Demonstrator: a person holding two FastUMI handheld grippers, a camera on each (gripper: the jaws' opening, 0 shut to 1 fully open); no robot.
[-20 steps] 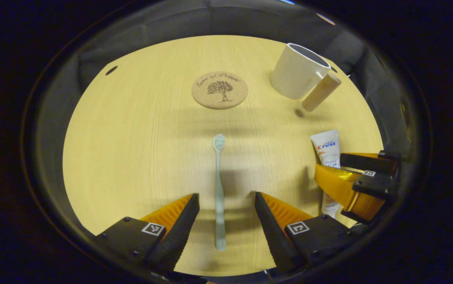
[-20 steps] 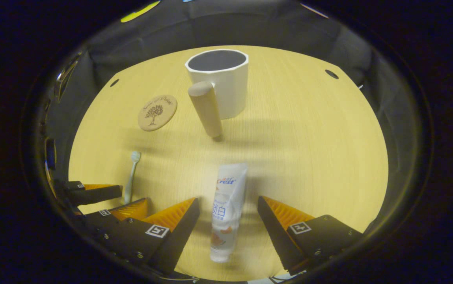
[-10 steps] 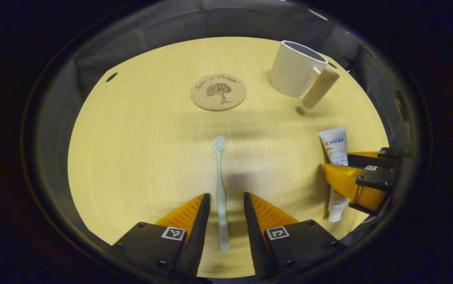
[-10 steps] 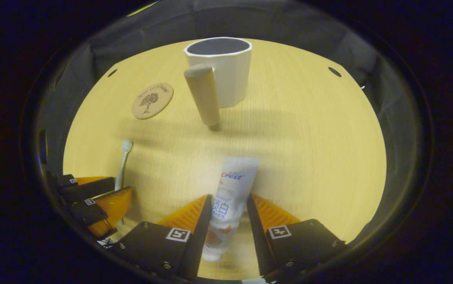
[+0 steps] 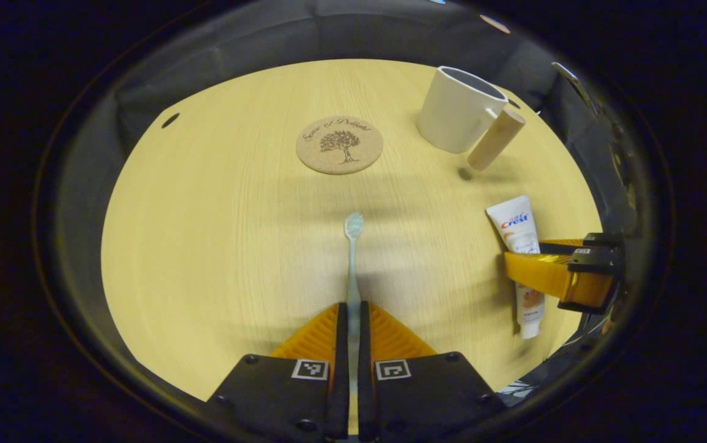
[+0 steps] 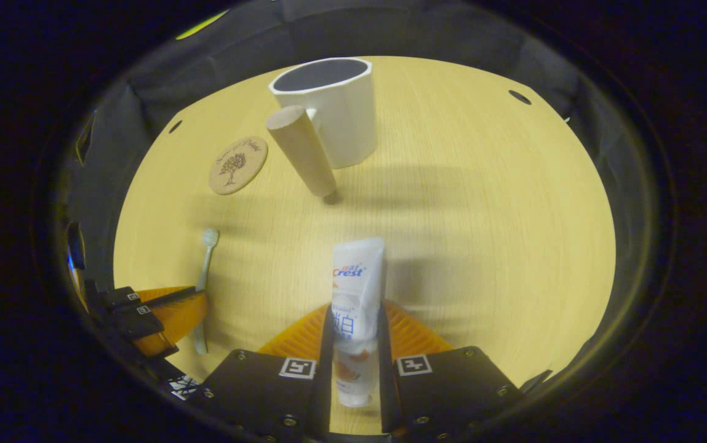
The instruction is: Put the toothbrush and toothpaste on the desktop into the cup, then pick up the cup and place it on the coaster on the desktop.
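Left gripper [image 5: 349, 314] clenched on the toothbrush [image 5: 352, 258] handle, head toward 12 o'clock. Right gripper [image 6: 355, 320] clenched on the toothpaste [image 6: 356, 289], near 6 o'clock on the table [image 6: 482, 215]. Cup [image 6: 331, 117] stands at 12 o'clock, coaster [image 6: 237, 165] at 10 o'clock.

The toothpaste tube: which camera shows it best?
The right gripper view: the toothpaste sits centred and close, clamped between that gripper's jaws. The left gripper view shows it small at the right edge, partly hidden by the right gripper.
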